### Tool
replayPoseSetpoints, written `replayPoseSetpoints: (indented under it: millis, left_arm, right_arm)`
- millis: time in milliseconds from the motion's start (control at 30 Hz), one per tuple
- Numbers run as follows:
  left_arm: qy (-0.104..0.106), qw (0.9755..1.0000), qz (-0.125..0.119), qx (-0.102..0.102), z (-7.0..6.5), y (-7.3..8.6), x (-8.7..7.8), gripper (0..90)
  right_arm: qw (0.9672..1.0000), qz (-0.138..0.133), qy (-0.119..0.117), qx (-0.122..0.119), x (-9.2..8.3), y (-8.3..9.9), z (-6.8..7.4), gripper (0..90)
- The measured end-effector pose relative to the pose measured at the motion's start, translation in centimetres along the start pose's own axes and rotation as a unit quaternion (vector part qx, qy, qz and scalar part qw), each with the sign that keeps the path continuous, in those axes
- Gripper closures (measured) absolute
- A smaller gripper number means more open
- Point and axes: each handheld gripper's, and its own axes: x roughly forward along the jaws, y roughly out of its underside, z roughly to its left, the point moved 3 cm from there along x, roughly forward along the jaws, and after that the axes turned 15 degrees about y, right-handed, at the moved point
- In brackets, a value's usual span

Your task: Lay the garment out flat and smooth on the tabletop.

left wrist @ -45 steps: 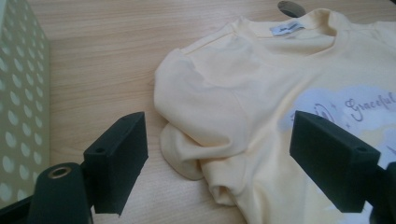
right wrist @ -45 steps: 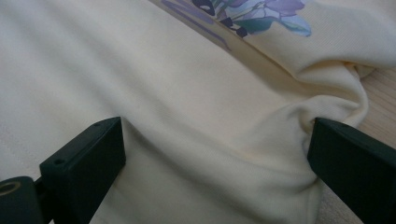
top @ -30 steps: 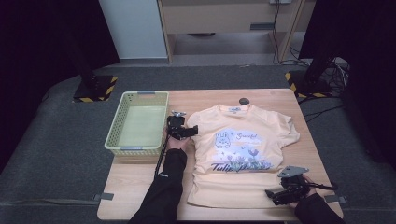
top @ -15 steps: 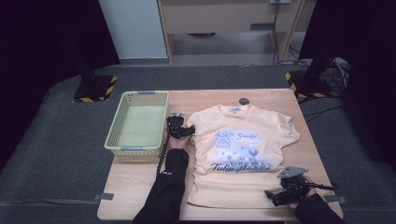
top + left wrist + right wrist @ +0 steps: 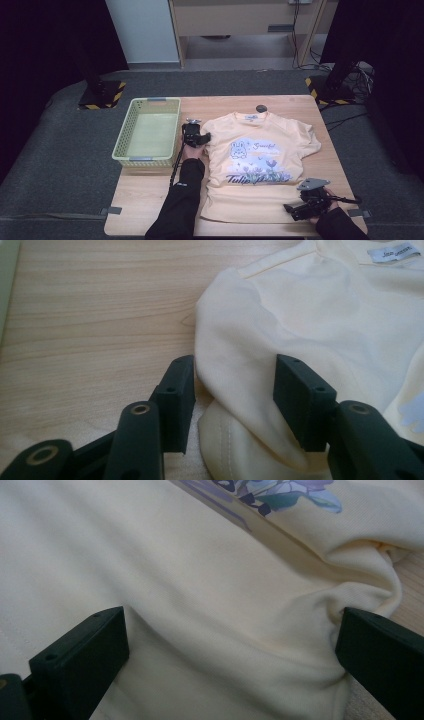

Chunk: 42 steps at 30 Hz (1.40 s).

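A cream T-shirt (image 5: 260, 165) with a rabbit and tulip print lay face up across the middle of the desk (image 5: 150, 200), its collar toward the far edge and its hem toward the near edge. The left tongs (image 5: 199, 138) sat at the shirt's left sleeve, on the side facing the pale green basket (image 5: 146, 131) at the desk's left edge. In the left gripper view the jaws stood wide apart with the bunched sleeve cloth (image 5: 235, 385) lying between them, not yet pinched. The right tongs (image 5: 295, 210) were low at the hem near the desk's near right corner; in the right gripper view their jaws were also spread wide, straddling a rumpled fold of the hem (image 5: 360, 587).

The step in hand looked like taking hold of the shirt at two points, sleeve and hem corner, probably as the start of a fold. The next move would call for both pairs of jaws to close firmly on the cloth, catching every layer, before any lift or carry across the shirt.
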Motion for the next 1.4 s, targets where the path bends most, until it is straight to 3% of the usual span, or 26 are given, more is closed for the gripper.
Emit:
replayPoseSetpoints:
  millis: [300, 467, 633, 733, 900, 1100, 1133, 1200, 1400]
  left_arm:
    - [0.001, 1.0000, 0.009, -0.001, 0.0, 0.2, 0.4, 69.3]
    - [0.010, 0.9997, 0.015, -0.017, -0.1, 0.1, 0.5, 80.3]
    - [0.009, 0.9996, 0.016, -0.020, -0.2, 0.0, 0.4, 84.0]
    - [0.026, 0.9993, 0.009, -0.024, -0.6, -0.5, 0.0, 84.5]
    - [0.055, 0.9984, -0.010, 0.005, -2.9, -2.3, -1.2, 84.6]
    - [0.100, 0.9932, -0.008, 0.060, -8.2, -3.4, -1.1, 84.6]
    - [0.100, 0.9932, -0.008, 0.060, -8.2, -3.4, -1.1, 84.6]
    - [0.115, 0.9901, 0.003, 0.080, -10.5, -3.2, -0.2, 84.6]
    - [0.126, 0.9878, 0.031, 0.085, -12.3, -1.9, 2.3, 84.3]
  right_arm:
    - [1.0000, 0.000, 0.000, 0.000, 0.0, 0.0, 0.0, 0.8]
    - [1.0000, 0.001, 0.000, 0.001, 0.0, 0.0, 0.0, 0.8]
    - [1.0000, 0.001, 0.000, 0.001, 0.0, 0.0, 0.0, 0.8]
    - [1.0000, 0.001, -0.001, 0.000, 0.0, 0.0, 0.0, 0.8]
    - [1.0000, 0.001, -0.001, -0.001, 0.0, 0.0, 0.0, 0.8]
    - [1.0000, 0.001, -0.001, -0.001, 0.0, 0.0, 0.0, 0.8]
    - [1.0000, 0.001, -0.001, -0.001, 0.0, 0.0, 0.0, 0.8]
    - [1.0000, 0.001, -0.001, -0.001, 0.0, 0.0, 0.0, 0.9]
    - [1.0000, 0.001, -0.001, -0.001, 0.0, 0.0, 0.0, 0.8]
